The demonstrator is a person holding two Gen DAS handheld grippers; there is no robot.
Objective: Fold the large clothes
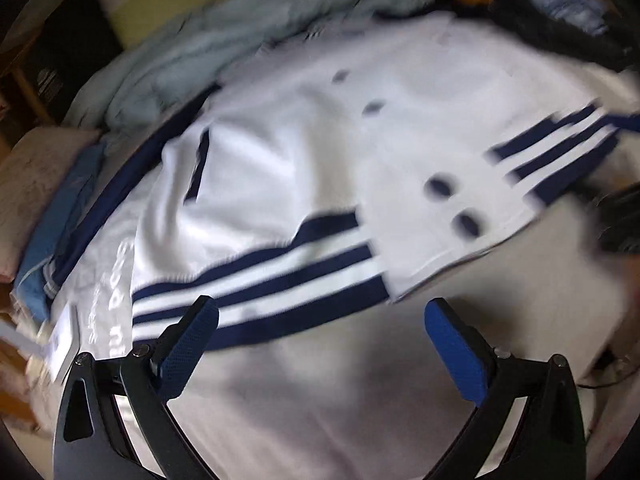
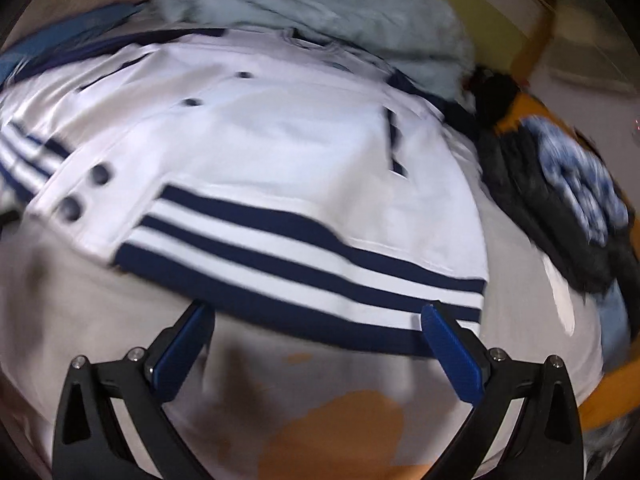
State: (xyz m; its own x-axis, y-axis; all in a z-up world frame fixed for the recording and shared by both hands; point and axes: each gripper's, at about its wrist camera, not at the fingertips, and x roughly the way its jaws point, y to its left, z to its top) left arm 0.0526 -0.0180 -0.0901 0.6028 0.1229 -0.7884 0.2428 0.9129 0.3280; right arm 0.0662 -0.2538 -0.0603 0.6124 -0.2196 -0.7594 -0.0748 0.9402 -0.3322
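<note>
Fingers (image 1: 188, 344) of the left gripper (image 1: 320, 344) are seen spread wide, blue pads facing inward, nothing held between them; one pad overlaps the navy-striped band of the white jacket (image 1: 304, 160), though contact cannot be confirmed owing to blur. Fingers (image 2: 452, 356) of the right gripper (image 2: 316, 352) are likewise parted and empty, poised just above the near striped hem of the same jacket (image 2: 280, 152).

The jacket is laid flat on a pale bed sheet (image 1: 320, 400), partly folded. Four dark snap buttons are counted on its front, in two pairs. Three navy stripes are counted on each visible band. One slit pocket with navy trim is noted in each view.

Beyond the jacket, one pale blue fleecy garment (image 2: 312, 4) is heaped. One dark garment with a blue-and-white patch (image 2: 576, 184) is recorded at the right gripper's far right side.
</note>
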